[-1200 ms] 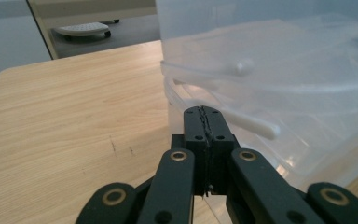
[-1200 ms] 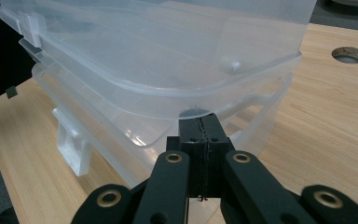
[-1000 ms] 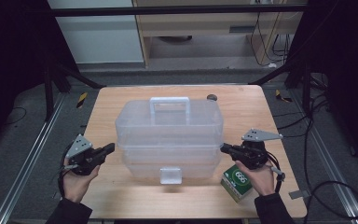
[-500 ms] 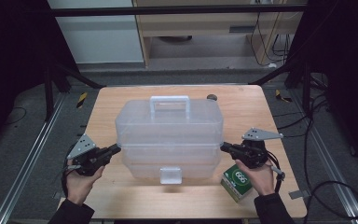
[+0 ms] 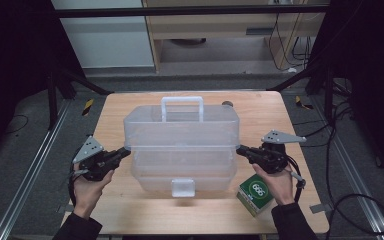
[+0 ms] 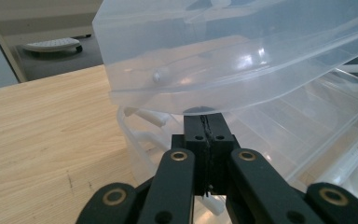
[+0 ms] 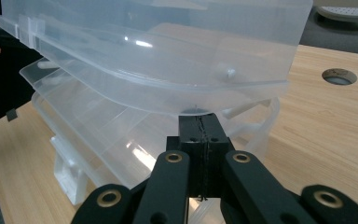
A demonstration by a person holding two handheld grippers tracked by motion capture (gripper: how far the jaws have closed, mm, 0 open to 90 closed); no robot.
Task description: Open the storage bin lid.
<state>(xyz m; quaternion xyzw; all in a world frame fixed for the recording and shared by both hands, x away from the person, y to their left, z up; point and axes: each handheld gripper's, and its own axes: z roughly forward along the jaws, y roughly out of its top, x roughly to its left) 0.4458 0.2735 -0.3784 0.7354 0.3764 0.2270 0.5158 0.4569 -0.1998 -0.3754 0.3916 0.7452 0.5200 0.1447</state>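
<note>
A clear plastic storage box [image 5: 180, 165] with a white handle [image 5: 182, 102] stands in the middle of the wooden table [image 5: 125, 210]. Its upper lid section [image 5: 180, 125] sits raised above the trays below. My left gripper [image 5: 125, 151] is shut, with its tip under the lid's left rim. My right gripper [image 5: 241, 150] is shut too, with its tip under the right rim. In the left gripper view the closed jaws [image 6: 206, 122] touch the underside of the lid [image 6: 223, 56]. The right gripper view shows the same: the closed jaws [image 7: 199, 122] sit beneath the lid [image 7: 158, 46]. Nothing lies between either pair of jaws.
A small green carton [image 5: 255, 194] lies on the table under my right hand, near the front right corner. A round cable hole [image 5: 226, 104] is in the tabletop behind the box. A white latch [image 5: 182, 187] hangs at the box's front. Dark floor and metal rails surround the table.
My left gripper has edged right until its tip meets the lid's rim. The right gripper has stayed at the right rim.
</note>
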